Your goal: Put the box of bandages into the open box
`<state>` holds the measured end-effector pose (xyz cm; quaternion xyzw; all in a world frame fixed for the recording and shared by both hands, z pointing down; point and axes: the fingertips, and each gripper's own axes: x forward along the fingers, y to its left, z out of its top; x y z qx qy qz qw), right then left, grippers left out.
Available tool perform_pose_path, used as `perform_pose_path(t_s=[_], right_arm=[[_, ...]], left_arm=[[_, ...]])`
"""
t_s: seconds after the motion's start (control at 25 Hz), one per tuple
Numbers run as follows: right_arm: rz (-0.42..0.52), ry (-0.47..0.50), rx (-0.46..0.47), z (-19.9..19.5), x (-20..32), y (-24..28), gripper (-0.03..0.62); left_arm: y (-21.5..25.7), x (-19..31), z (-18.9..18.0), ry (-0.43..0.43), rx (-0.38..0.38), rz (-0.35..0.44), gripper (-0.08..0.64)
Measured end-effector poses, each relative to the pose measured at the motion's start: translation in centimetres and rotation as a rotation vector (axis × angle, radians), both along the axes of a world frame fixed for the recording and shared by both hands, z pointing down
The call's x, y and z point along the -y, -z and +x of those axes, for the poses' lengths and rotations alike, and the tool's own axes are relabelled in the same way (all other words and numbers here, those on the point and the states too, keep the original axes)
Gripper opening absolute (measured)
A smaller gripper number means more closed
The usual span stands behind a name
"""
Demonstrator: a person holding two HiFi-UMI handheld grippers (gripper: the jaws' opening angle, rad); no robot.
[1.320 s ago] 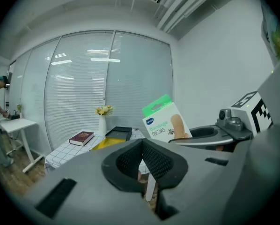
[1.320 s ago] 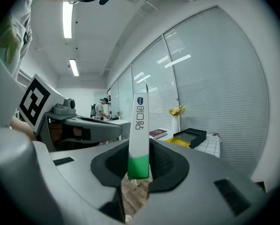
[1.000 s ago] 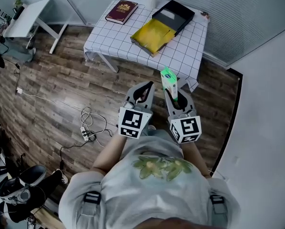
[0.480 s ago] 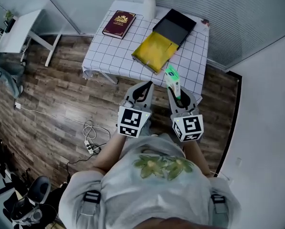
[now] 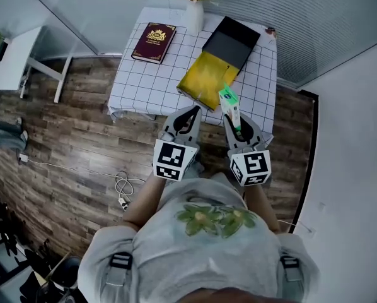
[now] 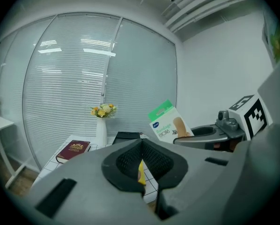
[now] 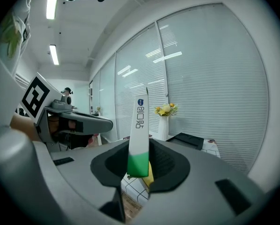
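Observation:
The bandage box (image 5: 229,106), white with a green end, stands upright between the pads of my right gripper (image 5: 237,124), which is shut on it. In the right gripper view the bandage box (image 7: 140,135) rises edge-on out of the right gripper (image 7: 139,167). The open box (image 5: 205,79), yellow inside, lies on the white checked table (image 5: 141,81), with its black lid (image 5: 232,40) just behind it. Both grippers hang over the floor just short of the table's near edge. My left gripper (image 5: 187,120) is beside the right one, shut and empty, its pads (image 6: 130,161) together.
A dark red book (image 5: 154,41) lies at the table's far left. A white vase of flowers (image 5: 193,12) stands at the far edge against the blinds. Cables and a power strip (image 5: 124,191) lie on the wooden floor at left. A white wall runs along the right.
Both grippers have moved forward together toward the table, which now lies closer under them. The bandage box has stayed in the right gripper's hold.

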<state>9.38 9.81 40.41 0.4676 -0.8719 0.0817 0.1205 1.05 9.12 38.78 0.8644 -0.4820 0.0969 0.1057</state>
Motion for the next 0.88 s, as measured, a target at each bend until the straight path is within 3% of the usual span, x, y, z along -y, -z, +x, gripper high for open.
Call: perform_pose_path(t_s=[0.36,0.88], right_arm=[[0.019,-0.052,-0.010,-1.6,2.2,-0.3,0.084],[0.014,-0.072,-0.024,-1.7,4.3,-1.0,0.084]], left_arm=[[-0.3,2.2,-1.8,-0.062,-0.013,0.011,0.008],[-1.0,4.2,-3.0,-0.059,-0.013,0.004,0.008]])
